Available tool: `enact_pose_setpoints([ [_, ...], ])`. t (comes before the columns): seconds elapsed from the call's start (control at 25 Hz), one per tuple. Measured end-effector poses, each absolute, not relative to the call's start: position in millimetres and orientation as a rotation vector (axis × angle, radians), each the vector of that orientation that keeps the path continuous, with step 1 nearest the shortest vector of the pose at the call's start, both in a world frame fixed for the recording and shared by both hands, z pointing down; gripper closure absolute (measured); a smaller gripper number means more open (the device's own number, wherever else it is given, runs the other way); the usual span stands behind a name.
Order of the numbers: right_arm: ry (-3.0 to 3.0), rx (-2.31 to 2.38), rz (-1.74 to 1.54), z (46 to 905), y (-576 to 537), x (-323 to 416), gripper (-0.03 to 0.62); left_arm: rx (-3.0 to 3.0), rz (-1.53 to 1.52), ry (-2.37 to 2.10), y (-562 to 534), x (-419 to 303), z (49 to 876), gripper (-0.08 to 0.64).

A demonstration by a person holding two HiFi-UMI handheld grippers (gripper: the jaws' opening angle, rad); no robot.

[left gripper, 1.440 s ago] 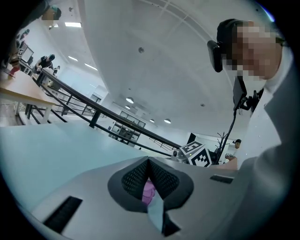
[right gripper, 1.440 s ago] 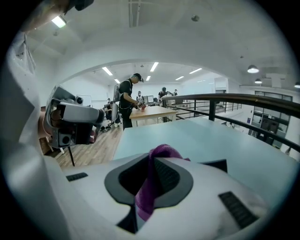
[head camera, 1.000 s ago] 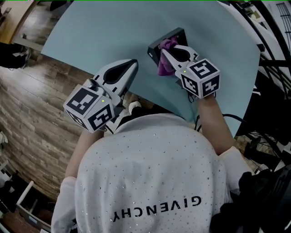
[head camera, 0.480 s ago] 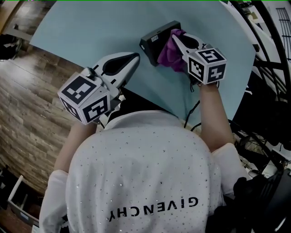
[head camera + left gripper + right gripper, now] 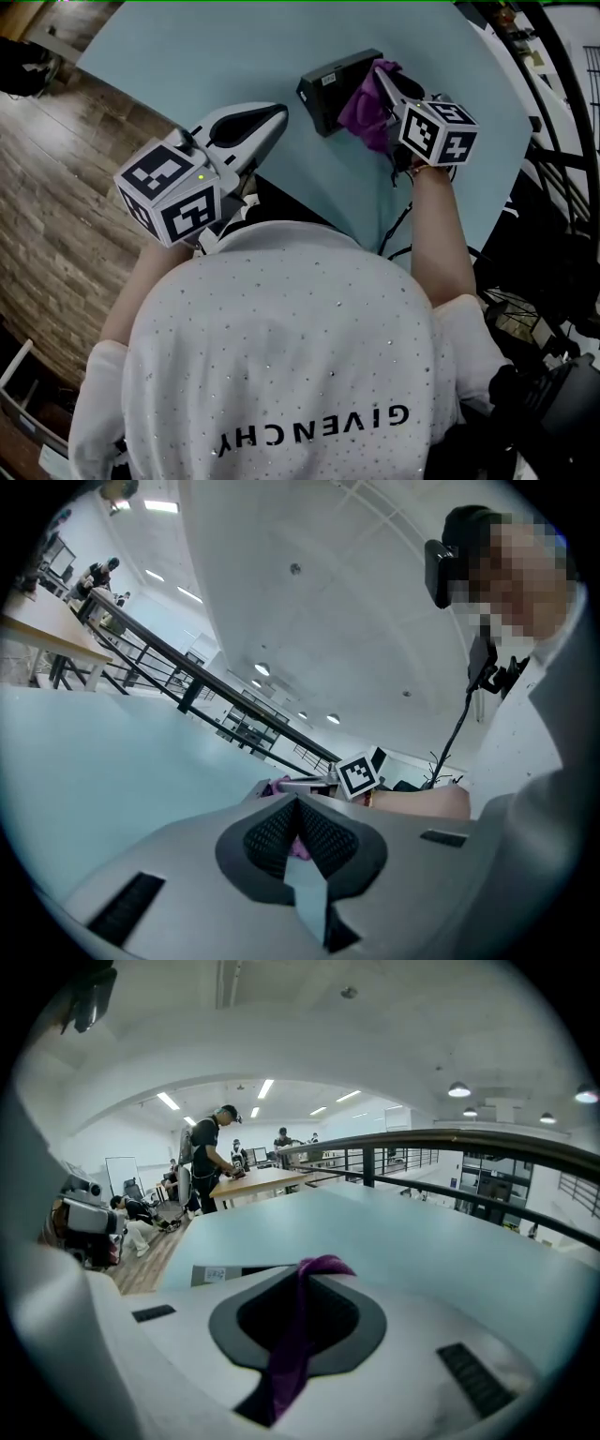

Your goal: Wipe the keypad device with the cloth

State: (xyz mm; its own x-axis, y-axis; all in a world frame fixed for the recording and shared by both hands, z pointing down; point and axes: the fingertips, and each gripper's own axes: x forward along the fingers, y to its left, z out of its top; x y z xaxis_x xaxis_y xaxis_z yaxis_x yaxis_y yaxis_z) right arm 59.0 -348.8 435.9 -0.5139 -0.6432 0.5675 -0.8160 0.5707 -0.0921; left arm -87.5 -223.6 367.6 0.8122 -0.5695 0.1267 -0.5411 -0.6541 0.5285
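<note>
Pale teal surface [image 5: 187,56] carries a black boxy keypad device [image 5: 326,86]. The right gripper [image 5: 384,75], jaws clamped on a purple cloth [image 5: 364,111], holds it over the device's right end. Wiping looks partway: the device's left part is uncovered. The left gripper [image 5: 275,114], jaws together and empty, sits left of the device.

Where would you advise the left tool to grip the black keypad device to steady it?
I would pinch the bare left end of the black box-shaped keypad device across its straight walls, coming from the left. The purple cloth, clamped in the right tool, covers its right part, and the left tool, jaws shut, lies on that side.
</note>
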Motion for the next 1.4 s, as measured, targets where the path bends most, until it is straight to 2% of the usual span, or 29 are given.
enact_pose_setpoints([
  [0.28, -2.294, 1.278, 0.606, 432, -346, 71, 0.566, 2.413, -0.074, -0.901, -229, -100, 370, 0.560],
  [0.52, -2.443, 1.000, 0.527, 413, -295, -1, 0.566, 2.432, -0.073, -0.909, -230, -106, 361, 0.560],
  [0.84, -2.419, 0.825, 0.538, 431, -262, -36, 0.566, 2.442, -0.064, -0.942, -229, -113, 356, 0.560],
  [1.4, -2.355, 0.895, 0.534, 449, -278, -5, 0.566, 2.454, -0.058, -0.930, -234, -111, 355, 0.560],
])
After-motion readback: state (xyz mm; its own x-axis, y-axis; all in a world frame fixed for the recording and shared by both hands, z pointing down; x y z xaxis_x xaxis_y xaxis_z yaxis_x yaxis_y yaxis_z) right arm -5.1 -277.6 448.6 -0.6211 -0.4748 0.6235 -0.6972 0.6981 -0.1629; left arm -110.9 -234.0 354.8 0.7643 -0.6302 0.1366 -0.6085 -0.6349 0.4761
